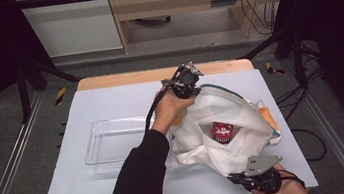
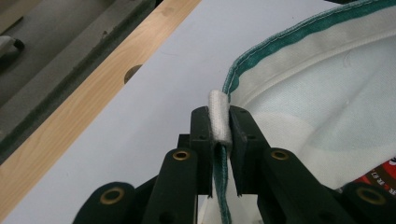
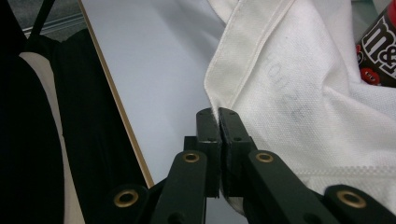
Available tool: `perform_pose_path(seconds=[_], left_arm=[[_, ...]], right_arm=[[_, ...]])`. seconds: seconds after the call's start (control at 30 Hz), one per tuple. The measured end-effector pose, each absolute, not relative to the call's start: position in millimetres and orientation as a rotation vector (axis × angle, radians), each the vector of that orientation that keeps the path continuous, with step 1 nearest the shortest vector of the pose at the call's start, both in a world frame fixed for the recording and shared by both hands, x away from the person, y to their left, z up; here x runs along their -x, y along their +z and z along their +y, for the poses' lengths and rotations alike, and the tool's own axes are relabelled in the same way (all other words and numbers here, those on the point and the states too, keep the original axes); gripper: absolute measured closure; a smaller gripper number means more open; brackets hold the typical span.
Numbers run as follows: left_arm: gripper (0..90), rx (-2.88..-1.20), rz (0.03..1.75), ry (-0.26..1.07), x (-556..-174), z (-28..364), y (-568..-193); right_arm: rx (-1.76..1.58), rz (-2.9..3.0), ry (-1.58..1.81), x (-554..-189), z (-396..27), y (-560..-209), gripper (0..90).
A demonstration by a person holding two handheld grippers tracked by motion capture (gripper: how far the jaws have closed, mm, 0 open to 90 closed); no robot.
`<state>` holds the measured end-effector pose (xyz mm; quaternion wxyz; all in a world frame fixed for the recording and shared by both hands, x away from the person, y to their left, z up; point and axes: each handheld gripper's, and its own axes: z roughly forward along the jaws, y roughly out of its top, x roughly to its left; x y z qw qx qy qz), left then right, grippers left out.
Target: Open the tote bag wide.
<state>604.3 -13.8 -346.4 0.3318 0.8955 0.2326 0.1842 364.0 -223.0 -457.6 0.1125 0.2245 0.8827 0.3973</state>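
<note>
A white cloth bag (image 1: 233,114) with a green-trimmed rim (image 2: 299,32) lies on the right half of the white table top, its mouth held wide. Inside it sits a dark candy packet (image 1: 222,131) with red print, also visible as the packet (image 3: 379,46) at the edge of the right gripper view. My left gripper (image 1: 186,82) at the far side is shut on the bag's rim, the white hem (image 2: 219,116) pinched between its jaws. My right gripper (image 1: 236,175) at the near edge is shut on the bag's near hem (image 3: 243,60).
A clear plastic tray (image 1: 110,144) stands left of the bag, under the left forearm. The table's wooden far edge (image 1: 157,74) runs behind the left gripper. The table's near edge (image 3: 119,107) lies close to the right gripper. Metal frame rails flank the table.
</note>
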Motion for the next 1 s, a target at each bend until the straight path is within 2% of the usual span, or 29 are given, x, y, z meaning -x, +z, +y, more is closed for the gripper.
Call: perform_pose_path(seconds=[0.43,0.7,0.8,0.87,0.93,1.0], left_arm=[[80.2,-2.373,0.599,0.480,-601.8,-19.4,-355.1],[79.7,-2.351,0.603,0.472,-596.9,-15.2,-356.9],[76.8,-2.345,0.595,0.493,-591.3,-14.1,-353.5],[74.8,-2.333,0.592,0.498,-588.6,-13.6,-351.5],[69.2,-2.321,0.590,0.513,-583.7,-12.2,-346.6],[61.2,-2.297,0.575,0.534,-576.3,-8.9,-338.1]], right_arm=[[-0.683,2.591,1.169,-365.6,-224.4,-459.9,87.8],[-0.693,2.579,1.181,-365.6,-225.6,-459.0,84.1],[-0.705,2.548,1.205,-364.4,-226.1,-454.6,74.2],[-0.715,2.532,1.203,-363.9,-226.5,-452.4,71.4],[-0.720,2.507,1.218,-363.5,-228.3,-447.5,65.9],[-0.753,2.460,1.251,-362.8,-231.0,-437.8,56.3]])
